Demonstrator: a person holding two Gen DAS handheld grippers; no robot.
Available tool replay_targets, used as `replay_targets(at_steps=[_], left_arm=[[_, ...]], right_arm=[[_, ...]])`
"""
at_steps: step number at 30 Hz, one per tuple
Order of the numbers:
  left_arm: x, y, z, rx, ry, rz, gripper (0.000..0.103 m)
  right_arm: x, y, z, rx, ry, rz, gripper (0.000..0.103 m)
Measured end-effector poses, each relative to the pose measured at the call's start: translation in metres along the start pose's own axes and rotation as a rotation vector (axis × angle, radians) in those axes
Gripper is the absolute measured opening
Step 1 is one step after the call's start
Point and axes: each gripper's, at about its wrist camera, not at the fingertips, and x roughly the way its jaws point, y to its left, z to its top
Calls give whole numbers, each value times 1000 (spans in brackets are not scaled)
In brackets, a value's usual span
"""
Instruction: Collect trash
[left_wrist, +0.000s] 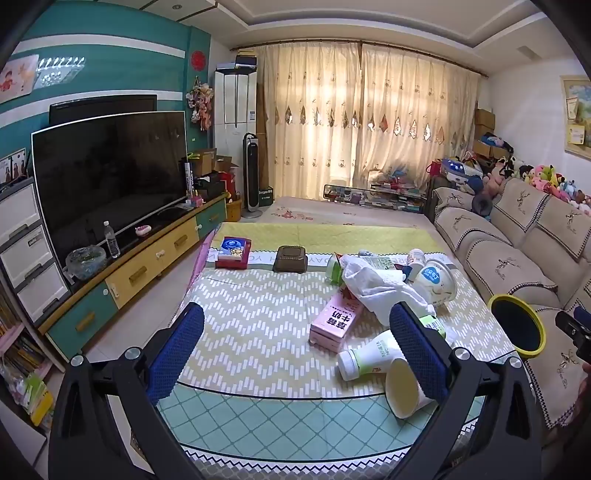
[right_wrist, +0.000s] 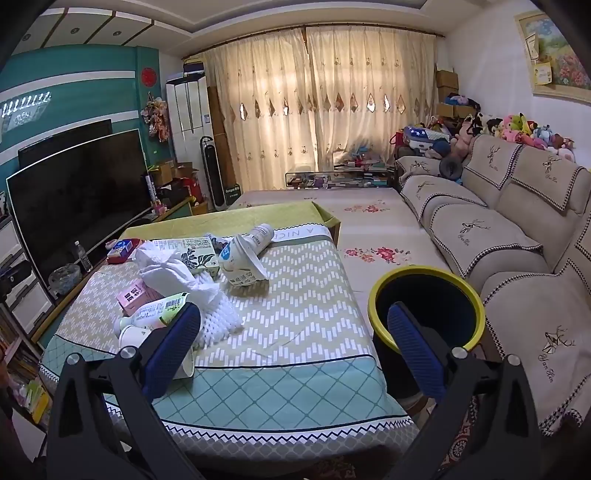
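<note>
We hold both grippers' fingers spread and empty; the bottle (left_wrist: 364, 356) lies just ahead of our left gripper (left_wrist: 299, 354), neck pointing left, bin (right_wrist: 424, 306) rightward.

Surface (right_wrist: 295, 325) open at frame centre; bottle (right_wrist: 155, 314), cup (right_wrist: 133, 338) and tissue (right_wrist: 192, 291) crowd lower left; bin (right_wrist: 424, 291) flanks right.

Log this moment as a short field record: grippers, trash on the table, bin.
left gripper: open, empty, above the table
right gripper: open, empty
table: covered with a patterned cloth
trash: pink carton, white bottle lying on its side, paper cup tipped over, crumpled white bag, paper bowl
bin: yellow-rimmed, dark inside, between table and sofa
</note>
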Motion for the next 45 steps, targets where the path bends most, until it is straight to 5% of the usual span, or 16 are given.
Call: replay_targets(at_steps=[45], left_arm=[[4, 0, -7, -2, 27, -4, 99]], right_arm=[[12, 6, -8, 5, 14, 12, 97]])
